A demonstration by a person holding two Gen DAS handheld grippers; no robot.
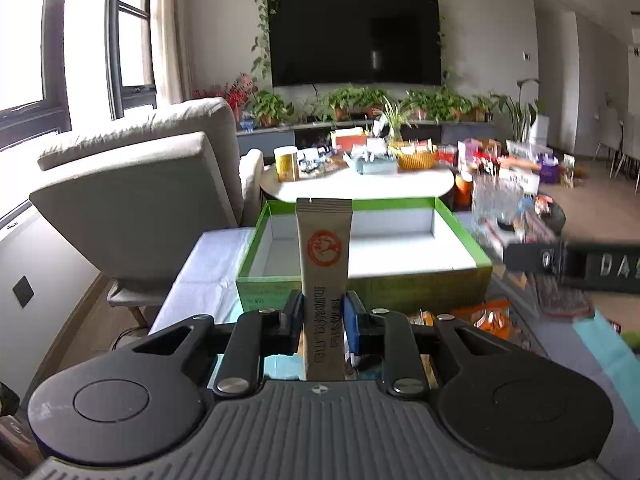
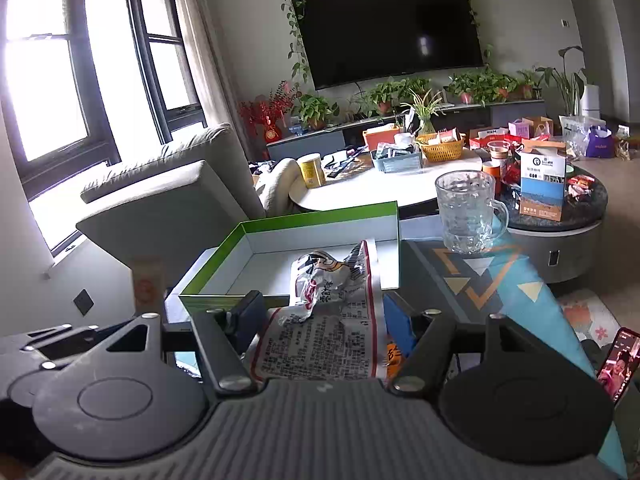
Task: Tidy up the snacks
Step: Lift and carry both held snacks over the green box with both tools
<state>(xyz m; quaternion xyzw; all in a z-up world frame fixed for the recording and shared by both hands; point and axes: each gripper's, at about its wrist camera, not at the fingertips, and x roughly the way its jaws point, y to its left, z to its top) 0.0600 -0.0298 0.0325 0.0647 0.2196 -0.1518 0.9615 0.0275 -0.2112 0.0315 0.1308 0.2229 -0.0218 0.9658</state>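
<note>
In the left wrist view, the left gripper (image 1: 323, 312) is clamped on the lower part of a tan stick sachet (image 1: 324, 276), held above the table. Its long axis runs straight away from the camera, with the crimped top end toward the green-rimmed box (image 1: 360, 292) just ahead. The box looks empty inside, so this reads as the carry step, and the next move likely calls for bringing the sachet over the near wall before letting go. In the right wrist view, the right gripper (image 2: 324, 320) is closed on a crinkled white snack packet (image 2: 328, 320). The packet's length points forward and slightly right, its loose end hanging over the box's near wall.
</note>
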